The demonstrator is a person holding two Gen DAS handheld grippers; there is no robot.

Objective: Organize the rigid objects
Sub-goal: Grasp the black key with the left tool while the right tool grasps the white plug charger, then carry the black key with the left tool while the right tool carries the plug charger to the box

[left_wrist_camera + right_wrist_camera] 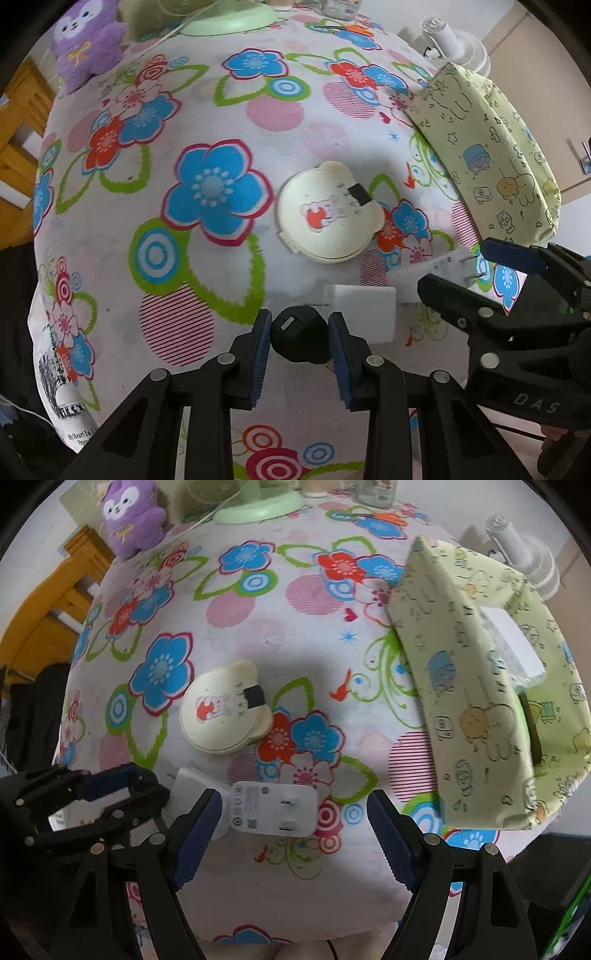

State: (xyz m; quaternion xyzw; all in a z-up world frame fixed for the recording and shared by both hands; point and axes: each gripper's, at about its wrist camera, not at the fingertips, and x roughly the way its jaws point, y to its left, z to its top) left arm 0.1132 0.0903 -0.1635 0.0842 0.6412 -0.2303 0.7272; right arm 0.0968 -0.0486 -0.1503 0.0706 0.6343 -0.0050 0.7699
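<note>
My left gripper [300, 332] is shut on a small round black plug [299, 338], just above the flowered cloth. Right behind it lies a white block charger [364, 314]. Further right, a second white charger [436, 273] shows its two prongs. In the right wrist view that pronged charger [273, 808] lies between the fingers of my right gripper [295, 808]. This gripper is open, and its right pad stands well clear of the charger. A cream round case [221, 716] with a cartoon print rests beyond it. The left gripper [92, 797] shows at the left edge.
A yellow-green fabric basket [480, 686] stands at the right with a white box [513, 642] inside. At the back are a purple plush toy [129, 513], a green lamp base [258, 506] and orange-handled scissors [356, 29]. A white fan [454, 44] stands off the table.
</note>
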